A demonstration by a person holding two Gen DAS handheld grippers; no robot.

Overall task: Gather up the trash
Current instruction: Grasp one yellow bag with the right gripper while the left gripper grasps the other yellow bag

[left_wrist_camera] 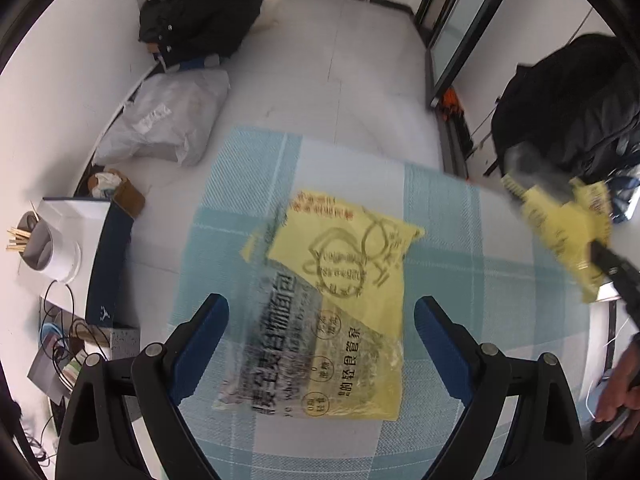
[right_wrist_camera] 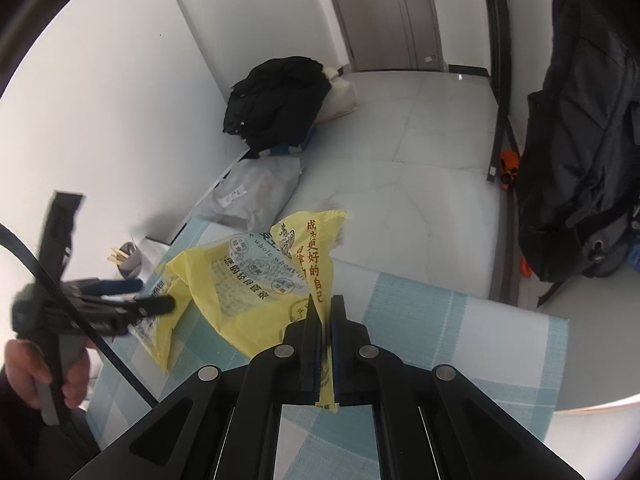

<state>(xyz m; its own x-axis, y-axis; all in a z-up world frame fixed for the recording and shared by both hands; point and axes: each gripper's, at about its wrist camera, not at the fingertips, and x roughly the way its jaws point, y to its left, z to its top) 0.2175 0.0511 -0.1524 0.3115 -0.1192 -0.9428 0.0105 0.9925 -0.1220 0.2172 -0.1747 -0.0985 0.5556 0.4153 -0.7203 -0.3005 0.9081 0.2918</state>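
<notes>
The right gripper [right_wrist_camera: 325, 312] has its jaws pinched tight on a yellow bread wrapper [right_wrist_camera: 304, 264], one corner lifted off the blue-and-white checked tablecloth [right_wrist_camera: 440, 320]. The left gripper [left_wrist_camera: 320, 320] hangs over a second yellow wrapper [left_wrist_camera: 340, 300] lying flat near the table's middle — jaws spread wide, gripping nothing. A white toothpick holder [left_wrist_camera: 48, 248] stands at the far left.

We see white walls [right_wrist_camera: 120, 80] | pale tiled floor [left_wrist_camera: 340, 80] | grey door [right_wrist_camera: 384, 16] at the far end | table under a blue-checked cloth [left_wrist_camera: 460, 220] | dark coats [left_wrist_camera: 200, 12] heaped by the wall.
</notes>
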